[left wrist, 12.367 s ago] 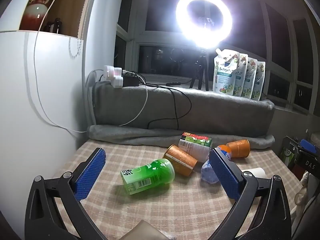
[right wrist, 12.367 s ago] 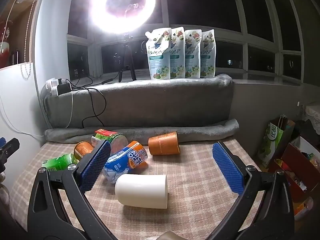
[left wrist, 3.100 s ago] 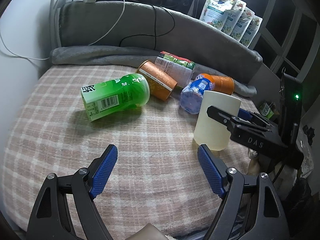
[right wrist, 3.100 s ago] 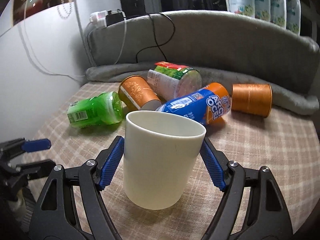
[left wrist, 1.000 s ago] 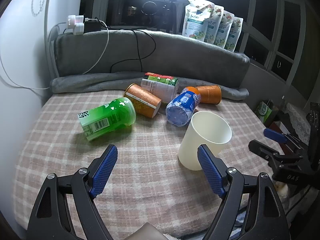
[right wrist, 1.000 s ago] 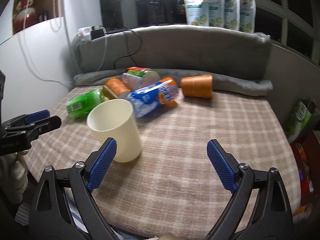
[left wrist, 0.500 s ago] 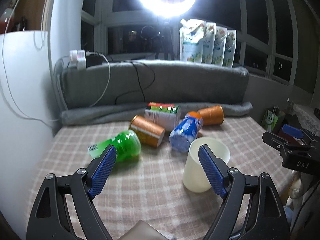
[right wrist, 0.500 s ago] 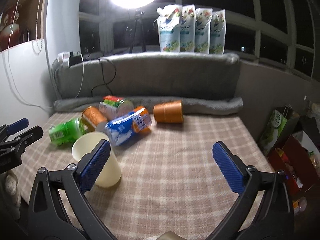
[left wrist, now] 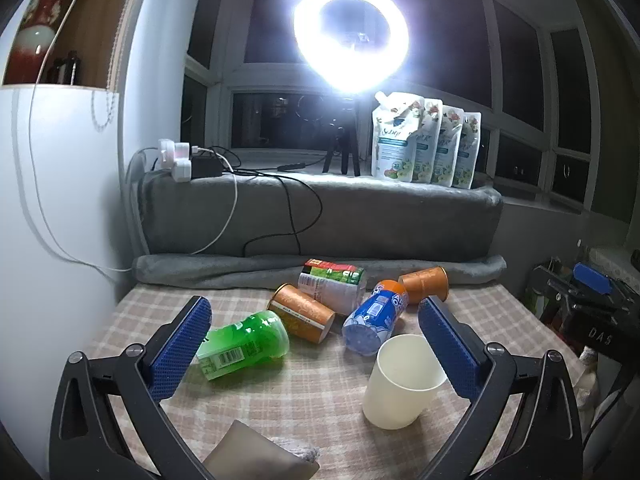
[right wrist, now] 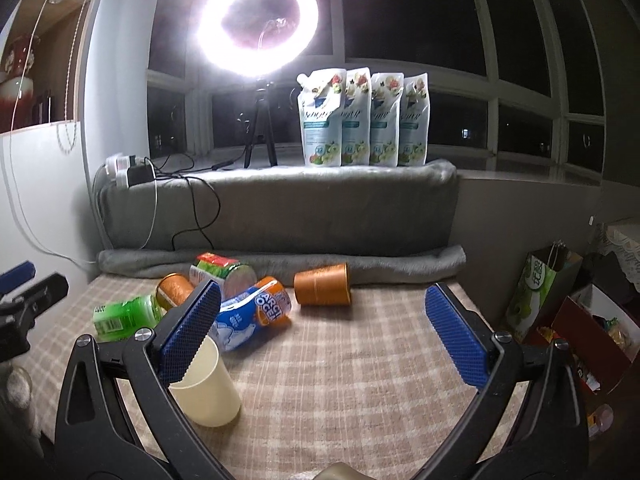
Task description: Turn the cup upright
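A: Both grippers had pulled back and lifted since a second ago; views went from looking down at the table to level with the ring light (left wrist: 351, 36). Right gripper (right wrist: 322, 332) no longer bracketed the cream cup (left wrist: 402, 384), which it had clamped about three seconds back.

B: Finger state?

A: Right gripper spread wide, nothing between the pads. Left gripper (left wrist: 316, 346) also wide and empty, hanging above the checked tablecloth (left wrist: 312, 412).

B: Cup?

A: Stood on its base, mouth up, at the near edge of the cloth, just in front of the blue-and-orange bottle (left wrist: 376, 316), apart from it as far as I could tell. Looked like a plain smooth cream tumbler, empty inside, no tilt beyond lens distortion.

B: So flip done?

A: Judged done. Twelve seconds earlier it lay on its side. Green bottle (left wrist: 242, 344) and the orange cups lay on their sides, unchanged.
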Demonstrator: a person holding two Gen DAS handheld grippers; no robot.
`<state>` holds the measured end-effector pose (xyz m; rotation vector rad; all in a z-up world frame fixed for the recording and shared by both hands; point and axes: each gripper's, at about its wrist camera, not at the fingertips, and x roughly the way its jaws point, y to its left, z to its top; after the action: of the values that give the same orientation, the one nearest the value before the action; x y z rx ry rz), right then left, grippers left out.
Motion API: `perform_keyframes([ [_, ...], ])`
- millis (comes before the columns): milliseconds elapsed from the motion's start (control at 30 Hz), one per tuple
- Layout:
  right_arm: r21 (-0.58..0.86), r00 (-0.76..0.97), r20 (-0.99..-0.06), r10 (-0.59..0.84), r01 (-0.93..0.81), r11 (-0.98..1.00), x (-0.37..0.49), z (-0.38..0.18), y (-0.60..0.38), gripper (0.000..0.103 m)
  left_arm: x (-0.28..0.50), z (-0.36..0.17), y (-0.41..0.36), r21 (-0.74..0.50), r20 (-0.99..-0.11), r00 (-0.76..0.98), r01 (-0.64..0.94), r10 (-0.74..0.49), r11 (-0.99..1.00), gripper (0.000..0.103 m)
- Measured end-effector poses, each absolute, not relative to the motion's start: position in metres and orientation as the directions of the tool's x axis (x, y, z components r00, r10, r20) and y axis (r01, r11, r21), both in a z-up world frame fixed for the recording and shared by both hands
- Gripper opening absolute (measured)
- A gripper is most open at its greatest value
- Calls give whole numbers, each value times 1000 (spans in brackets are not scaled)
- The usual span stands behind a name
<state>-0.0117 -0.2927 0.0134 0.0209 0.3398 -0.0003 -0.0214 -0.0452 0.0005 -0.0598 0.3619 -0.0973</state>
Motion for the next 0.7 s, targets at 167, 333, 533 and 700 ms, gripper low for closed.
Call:
perform_keyframes([
  [167, 10, 949, -315, -14, 18, 1000, -12, 15, -291, 103, -21, -2, -44, -73, -363, 926, 80, -101, 994, 103],
  [333, 10, 950, -312, -14, 18, 1000, -12, 16, -290, 103, -21, 0, -43, -75, -361, 927, 77, -99, 994, 103],
  [533, 5, 952, -305, -19, 22, 1000, -11, 17, -290, 103, -21, 1, -44, -75, -366, 925, 78, -100, 994, 103],
  [700, 4, 953, -303, -20, 22, 1000, -11, 17, -290, 103, -21, 0, -45, -74, -366, 925, 81, -103, 994, 103],
])
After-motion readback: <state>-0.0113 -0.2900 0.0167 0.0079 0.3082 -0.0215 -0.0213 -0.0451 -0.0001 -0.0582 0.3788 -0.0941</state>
